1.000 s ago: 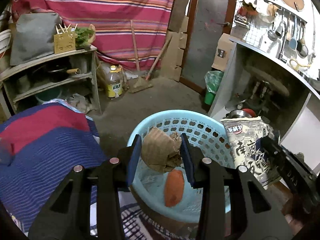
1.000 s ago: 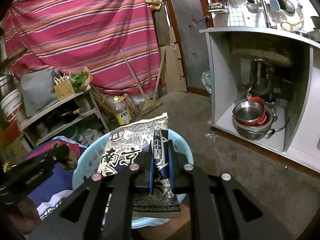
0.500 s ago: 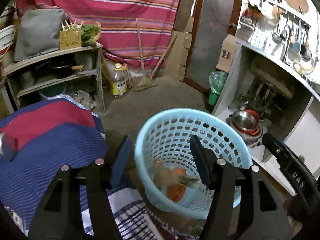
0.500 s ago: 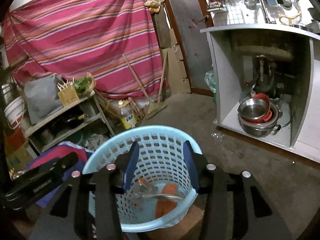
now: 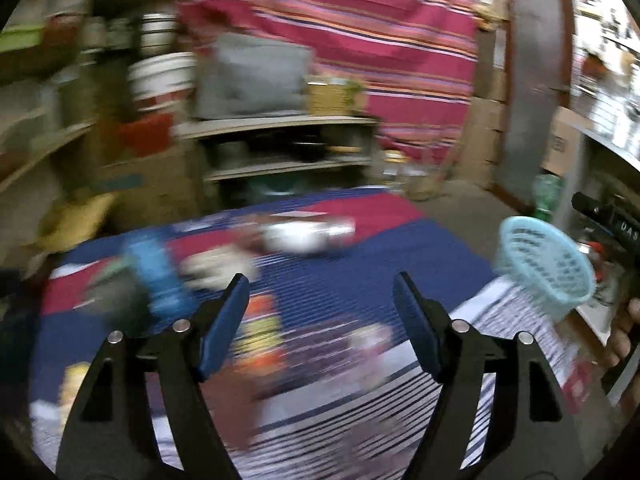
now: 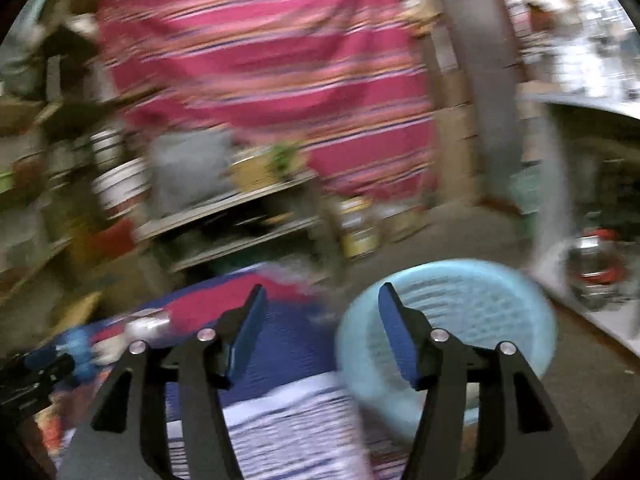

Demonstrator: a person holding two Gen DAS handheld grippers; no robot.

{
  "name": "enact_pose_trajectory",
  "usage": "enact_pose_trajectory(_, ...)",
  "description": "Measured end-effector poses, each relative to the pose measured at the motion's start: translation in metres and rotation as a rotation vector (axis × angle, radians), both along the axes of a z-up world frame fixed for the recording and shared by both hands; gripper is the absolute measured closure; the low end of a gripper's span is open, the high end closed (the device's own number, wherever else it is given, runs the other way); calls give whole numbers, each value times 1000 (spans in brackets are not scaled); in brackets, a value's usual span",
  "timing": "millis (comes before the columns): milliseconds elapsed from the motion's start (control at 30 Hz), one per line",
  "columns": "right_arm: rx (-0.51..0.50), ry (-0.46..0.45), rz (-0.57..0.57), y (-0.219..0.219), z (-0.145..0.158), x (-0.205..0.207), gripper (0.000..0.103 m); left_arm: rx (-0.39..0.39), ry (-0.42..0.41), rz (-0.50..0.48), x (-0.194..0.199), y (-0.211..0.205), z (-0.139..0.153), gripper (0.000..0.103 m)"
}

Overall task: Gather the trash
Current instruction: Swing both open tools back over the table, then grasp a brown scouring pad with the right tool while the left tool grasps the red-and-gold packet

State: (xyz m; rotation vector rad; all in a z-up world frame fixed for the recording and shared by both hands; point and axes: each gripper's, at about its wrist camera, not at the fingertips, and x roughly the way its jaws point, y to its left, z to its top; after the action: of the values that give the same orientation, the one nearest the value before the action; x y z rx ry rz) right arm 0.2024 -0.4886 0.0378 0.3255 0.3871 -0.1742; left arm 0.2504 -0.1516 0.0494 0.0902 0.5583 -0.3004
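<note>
my left gripper [image 5: 320,312] hangs with its blue-padded jaws spread wide and nothing between them, over a blue, red and white striped woven cloth [image 5: 400,240]. blurred litter lies on that cloth just beyond the tips: a white wrapper [image 5: 308,236], a blue packet [image 5: 160,276] to the left, an orange-yellow packet [image 5: 260,332] nearest. the pale blue perforated plastic basket [image 5: 544,264] sits far right. my right gripper [image 6: 320,328] is equally wide apart and empty, the basket [image 6: 480,320] just right of its tips. everything is motion-smeared.
</note>
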Motion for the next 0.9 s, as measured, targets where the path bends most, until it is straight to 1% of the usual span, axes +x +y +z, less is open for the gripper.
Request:
enact_pose_trajectory(67,44,23,66,41,-2,11,44,6,-23,97,-10,53,0,24)
enact_pose_trajectory(100,72,33,95,61,-5,15,38,-2,-36,161,-18,87,-4,14)
enact_pose_trajectory(133,107,55,151,92,-10,21,36,-9,-42,198,-22,108,-7,11)
enact_pose_trajectory(167,112,71,181,113,-14,23,36,-13,-44,225,-24,125,-11,11)
enact_pose_trajectory(200,98,90,214,139,-19,26,35,-3,-19,261,-26,149,-19,11)
enact_pose_trajectory(233,80,103,243,159,-25,27,34,3,-1,263,-26,161,-20,12)
enact_pose_trajectory(300,16,163,316,205,-41,34,34,-6,-49,281,-31,185,-12,11)
enact_pose_trajectory(333,3,182,344,220,-46,36,34,-28,-63,299,-30,198,-9,11)
enact_pose_trajectory(367,-9,200,363,231,-51,39,34,-49,-55,306,-27,207,-10,11)
enact_pose_trajectory(400,-25,224,374,243,-57,44,34,-80,-28,316,-22,217,-13,11)
enact_pose_trajectory(433,-32,236,377,249,-61,46,33,-101,-3,331,-17,224,-17,11)
enact_pose_trajectory(500,-48,272,389,256,-71,50,33,-99,13,340,-13,227,-18,11)
enact_pose_trajectory(533,-68,303,406,263,-79,54,33,-82,16,345,-12,227,-18,11)
enact_pose_trajectory(600,-99,338,431,270,-91,56,33,-48,21,350,-13,223,-20,11)
enact_pose_trajectory(700,-120,386,449,281,-104,61,34,-17,36,340,-18,214,-27,11)
enact_pose_trajectory(800,-75,418,465,283,-110,70,34,20,54,332,-16,205,-34,11)
enact_pose_trajectory(867,-48,446,486,287,-117,74,35,41,85,329,-12,202,-43,11)
enact_pose_trajectory(900,-45,454,498,290,-121,75,48,47,100,325,-12,200,-46,11)
